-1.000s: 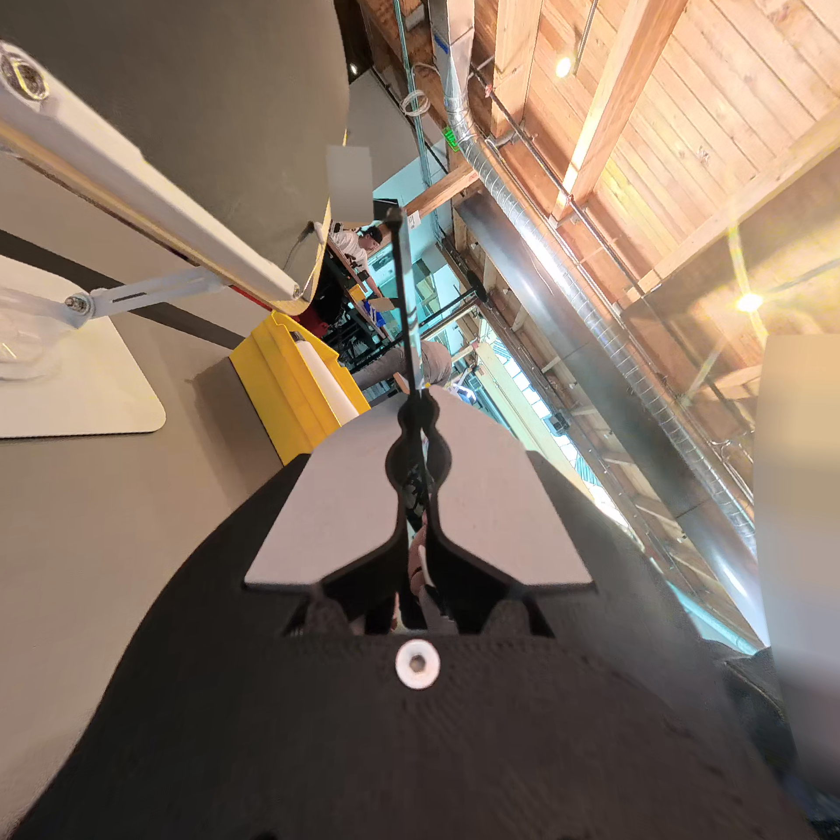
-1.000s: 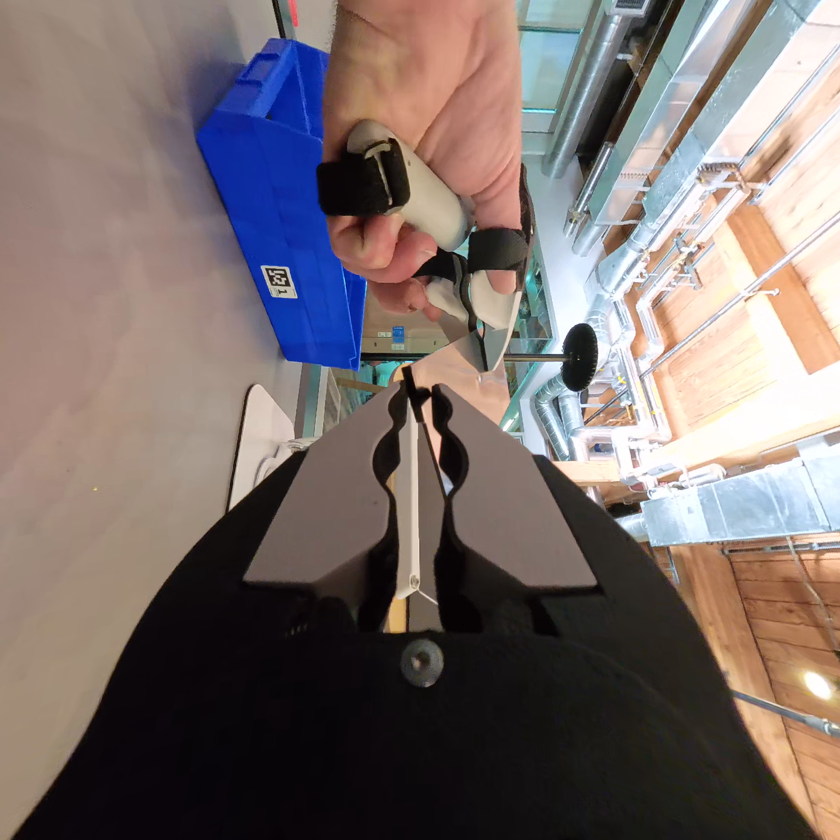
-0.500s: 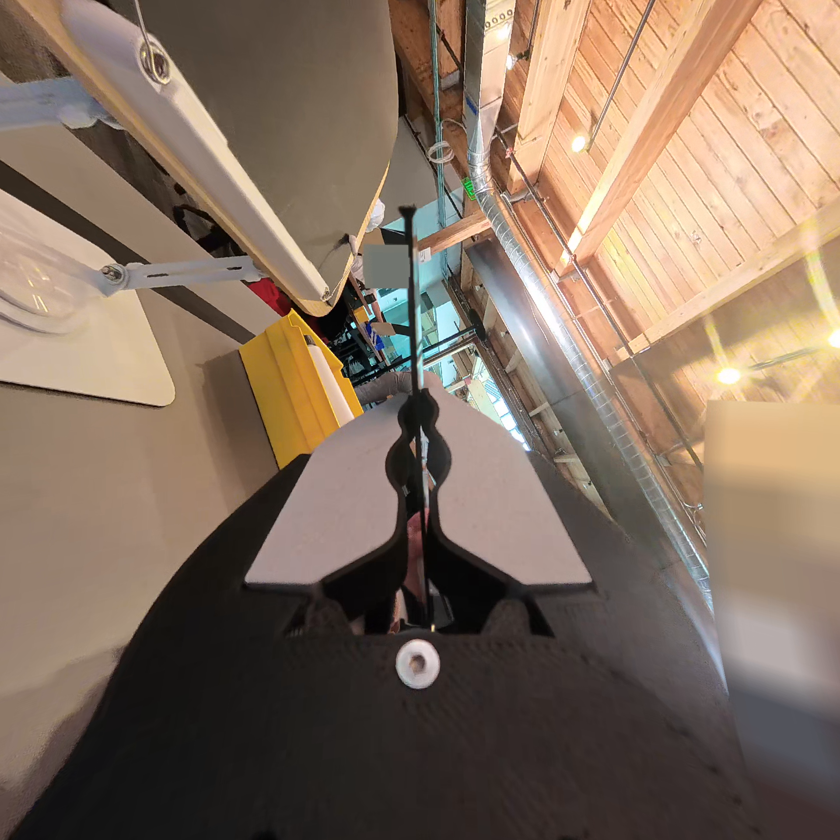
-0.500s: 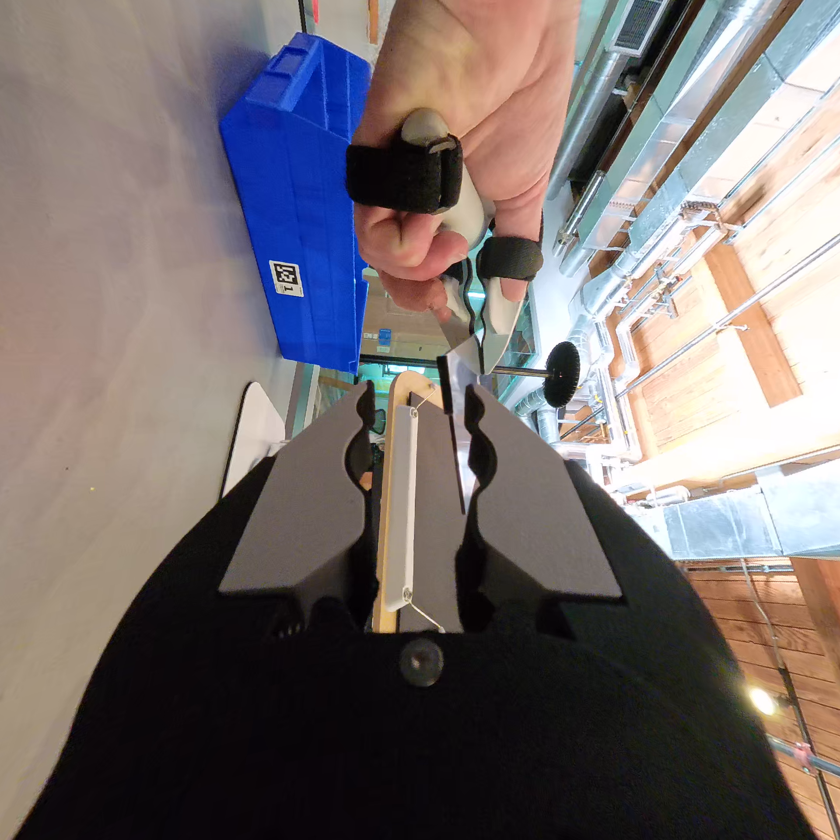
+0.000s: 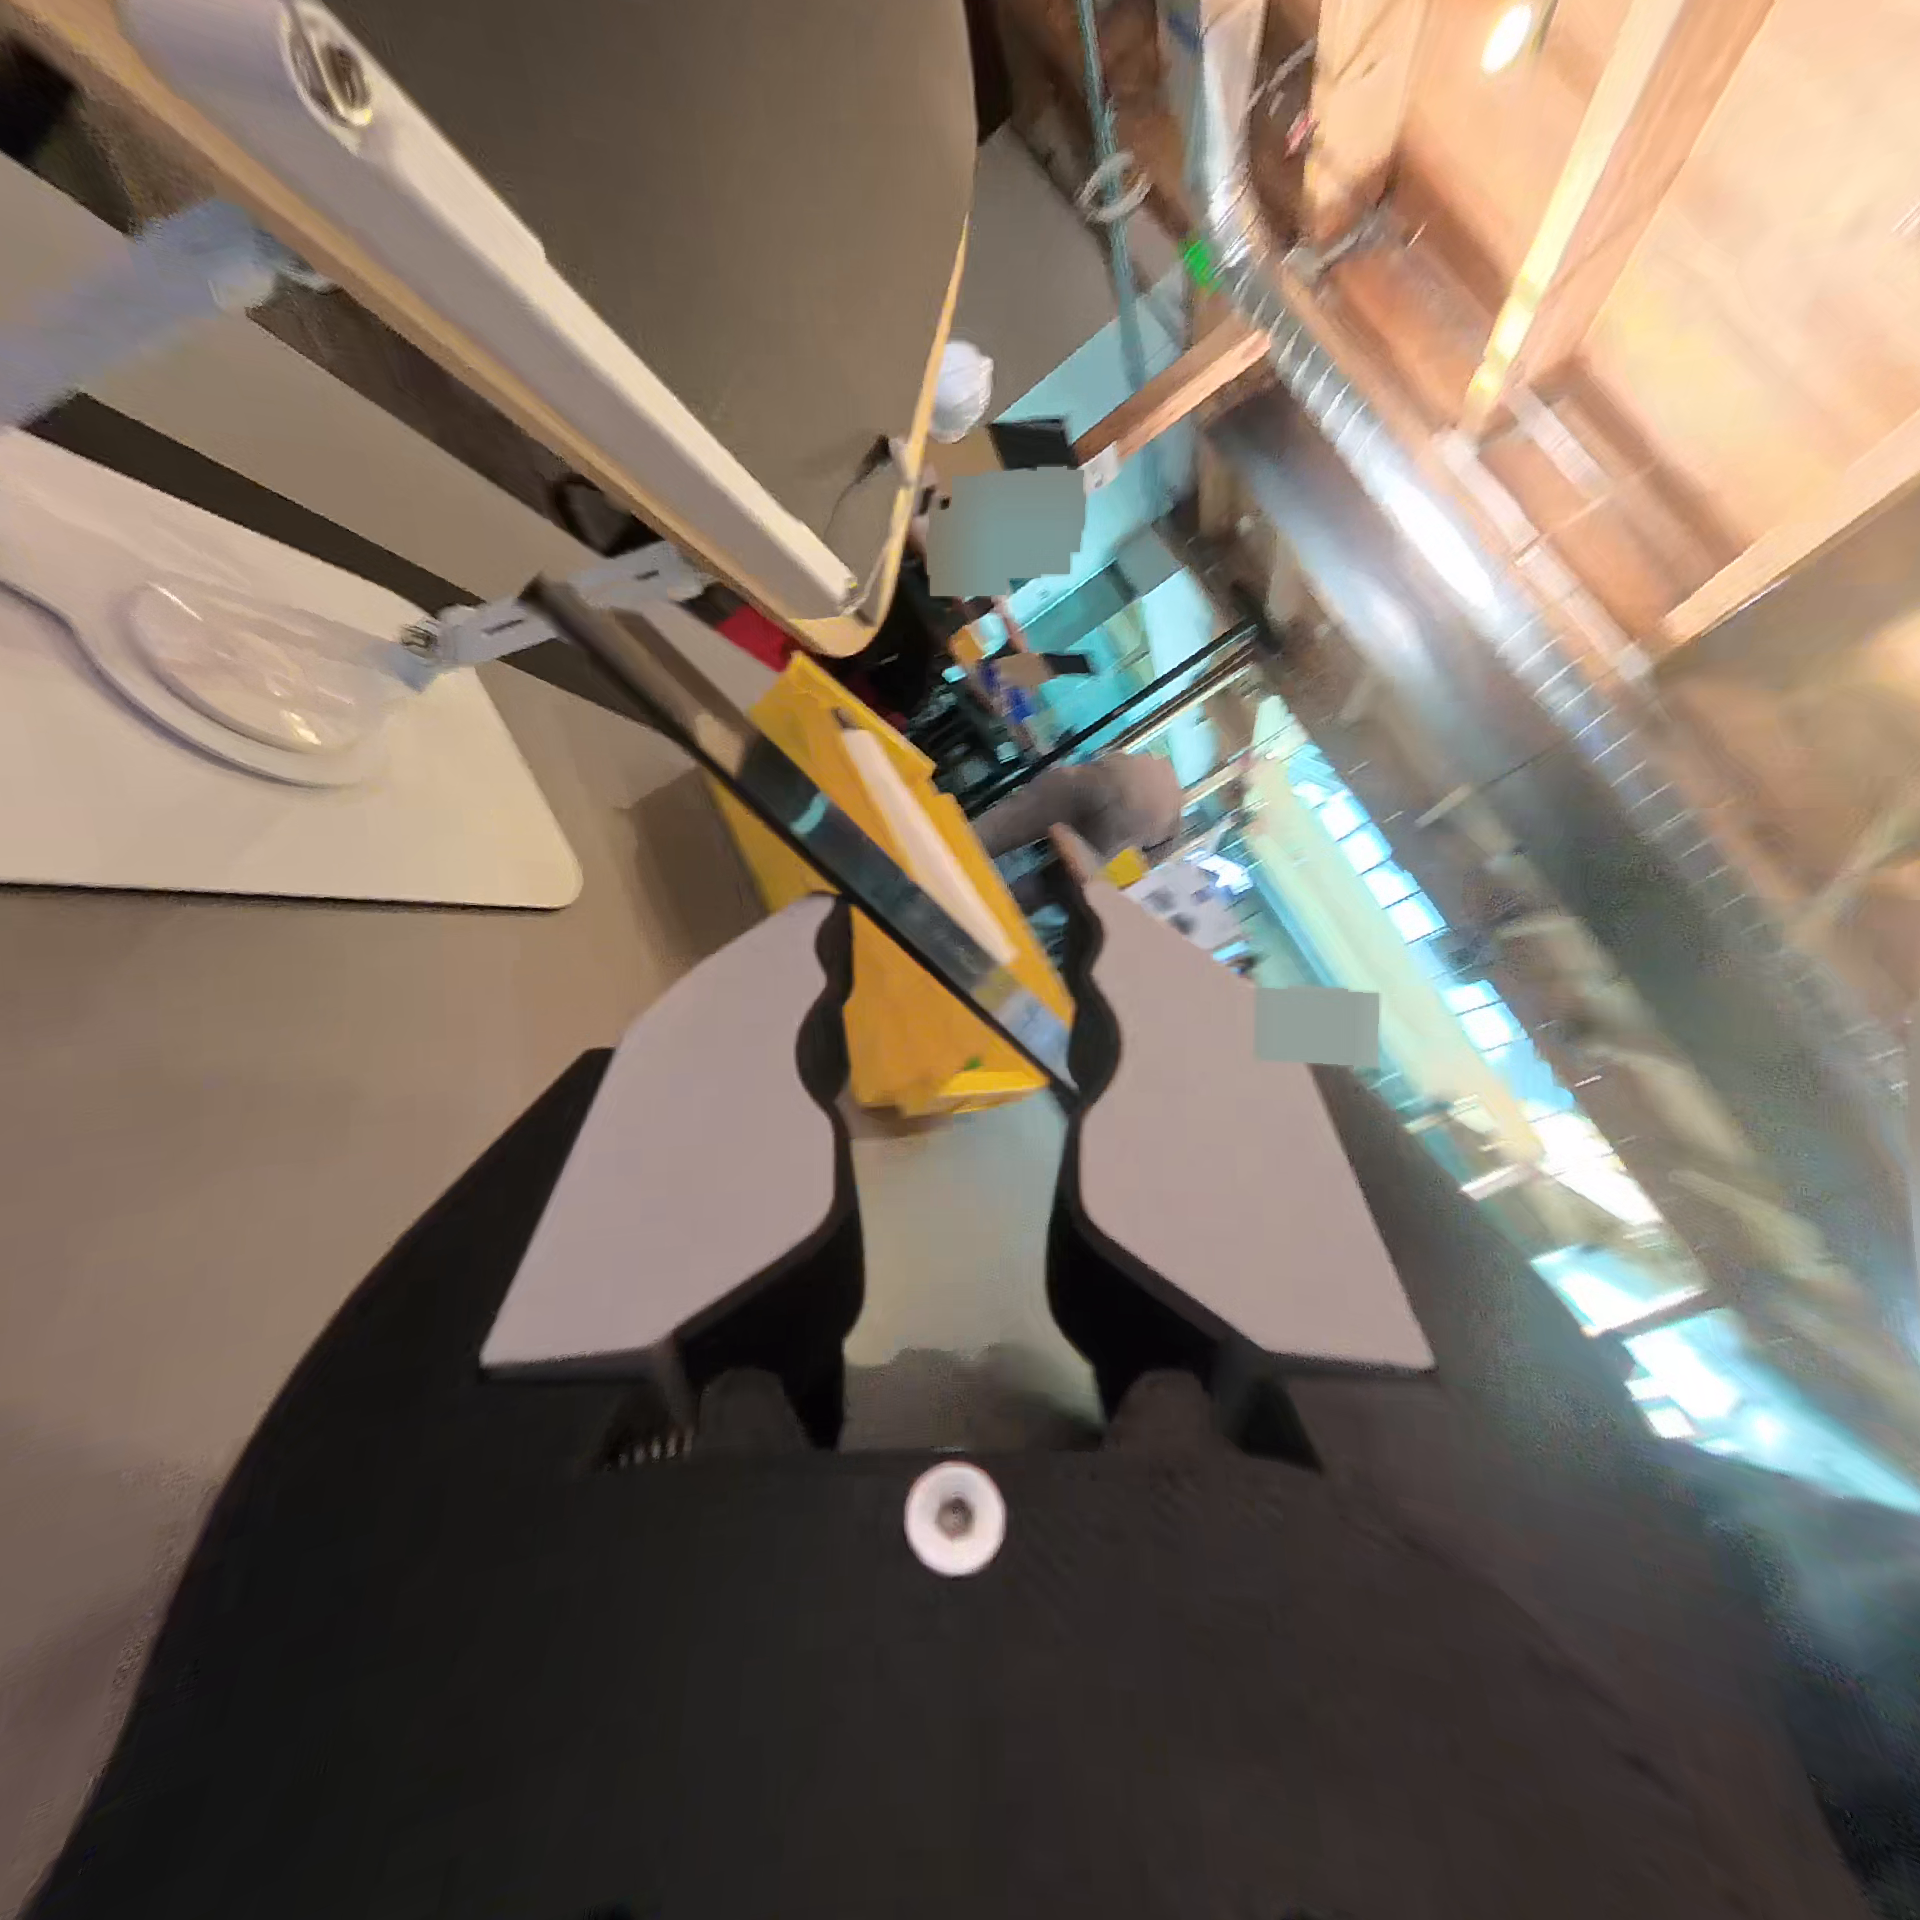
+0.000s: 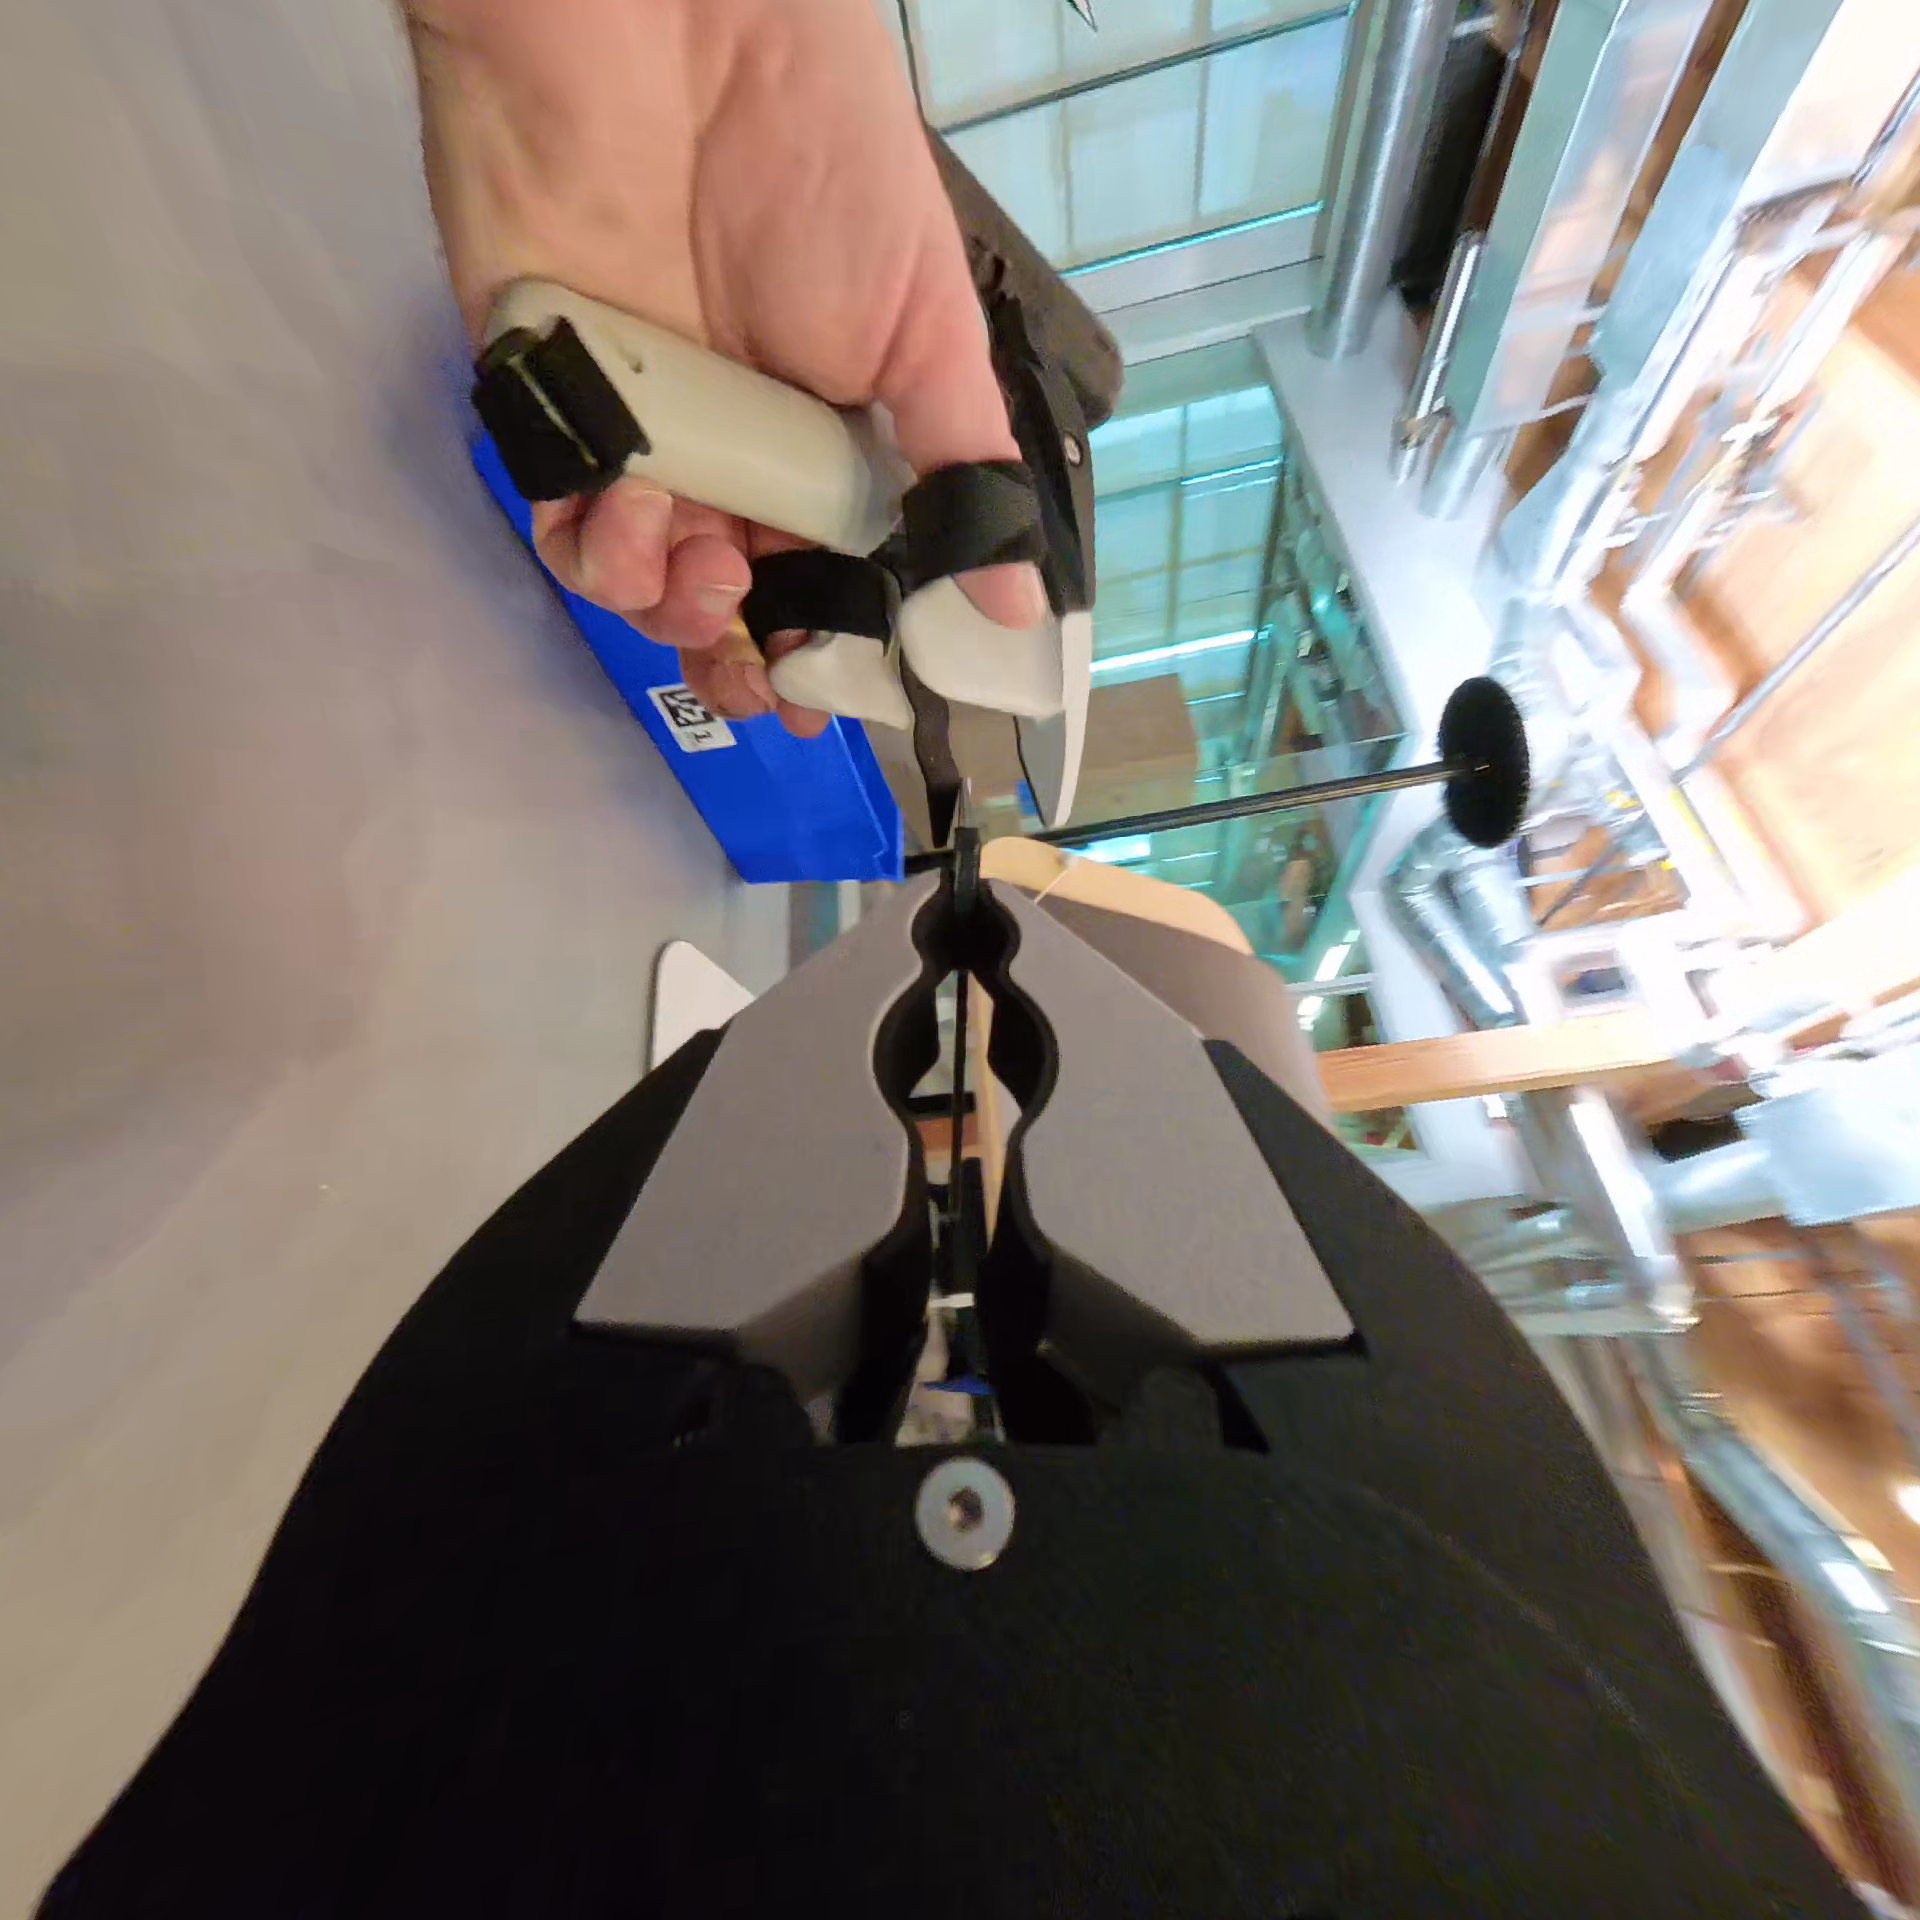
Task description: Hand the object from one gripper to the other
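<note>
The object is a thin black rod (image 6: 1247, 802) with a round bristly black disc (image 6: 1481, 774) at its far end. My right gripper (image 6: 961, 883) is shut on the rod's near end, and the rod sticks out to the right. In the left wrist view the rod (image 5: 821, 821) shows as a dark glossy strip running diagonally across the gap of my left gripper (image 5: 956, 925), which is open. In the right wrist view, the left gripper (image 6: 1003, 790) sits in a person's hand (image 6: 727, 208) just beyond the right gripper's tips, jaws parted beside the rod.
A blue bin (image 6: 769, 790) stands on the grey table (image 6: 260, 935) behind the hand. A yellow bin (image 5: 914, 1029) and a white base plate (image 5: 312, 831) with a stand sit ahead of the left gripper. A grey panel with a white edge (image 5: 520, 312) hangs overhead.
The left gripper was shut on the rod and has opened. The right gripper opened half a second ago and has now shut on the rod. The left view has swung.
</note>
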Action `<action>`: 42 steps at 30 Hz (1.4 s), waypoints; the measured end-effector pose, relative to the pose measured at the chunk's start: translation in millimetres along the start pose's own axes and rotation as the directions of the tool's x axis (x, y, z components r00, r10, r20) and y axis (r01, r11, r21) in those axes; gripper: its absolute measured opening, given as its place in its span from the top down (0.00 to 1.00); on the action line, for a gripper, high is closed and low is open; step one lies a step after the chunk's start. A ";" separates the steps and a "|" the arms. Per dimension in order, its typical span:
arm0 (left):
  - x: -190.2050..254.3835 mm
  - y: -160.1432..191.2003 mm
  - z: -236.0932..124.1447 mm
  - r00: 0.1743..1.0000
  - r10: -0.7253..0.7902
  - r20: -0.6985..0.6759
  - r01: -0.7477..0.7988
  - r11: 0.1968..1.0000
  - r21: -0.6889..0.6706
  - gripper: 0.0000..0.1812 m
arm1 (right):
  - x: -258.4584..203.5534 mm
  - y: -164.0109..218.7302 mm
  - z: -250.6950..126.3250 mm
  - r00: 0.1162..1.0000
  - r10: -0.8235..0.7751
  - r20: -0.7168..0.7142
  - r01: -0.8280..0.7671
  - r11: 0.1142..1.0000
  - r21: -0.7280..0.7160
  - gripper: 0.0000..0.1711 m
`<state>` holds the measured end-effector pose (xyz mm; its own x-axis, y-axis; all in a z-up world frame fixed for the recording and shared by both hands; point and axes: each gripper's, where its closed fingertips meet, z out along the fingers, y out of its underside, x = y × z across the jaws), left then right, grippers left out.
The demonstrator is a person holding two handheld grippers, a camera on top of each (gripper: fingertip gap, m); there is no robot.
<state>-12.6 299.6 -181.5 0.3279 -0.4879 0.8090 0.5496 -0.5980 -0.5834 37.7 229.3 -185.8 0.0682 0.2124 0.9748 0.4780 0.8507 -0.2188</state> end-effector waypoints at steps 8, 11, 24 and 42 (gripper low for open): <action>35.0 1.5 -22.9 0.865 0.502 0.006 -0.490 0.845 -0.215 0.60 | -9.0 6.2 -17.3 0.942 0.098 0.322 -0.139 0.985 0.107 1.00; 71.5 19.0 -14.4 0.664 0.722 -0.194 -0.741 0.603 -0.295 0.52 | -11.3 -8.7 -23.0 0.914 0.070 0.400 -0.152 0.972 0.179 1.00; 41.0 144.4 -20.1 0.397 0.423 -0.815 -0.830 -0.213 -0.515 0.42 | -27.8 -55.5 -38.7 0.829 -0.112 0.548 -0.096 0.937 0.337 1.00; 68.2 96.1 5.7 0.500 0.576 -0.647 -0.864 0.282 -0.416 0.48 | 22.2 -35.1 -27.7 0.929 0.148 0.338 -0.231 0.948 0.219 0.63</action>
<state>67.0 212.5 -182.1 -0.0173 -0.9996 0.0217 -0.4485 -0.0116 -0.8937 46.6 190.9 -155.3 -0.1621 0.4863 0.8586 0.2461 0.8626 -0.4420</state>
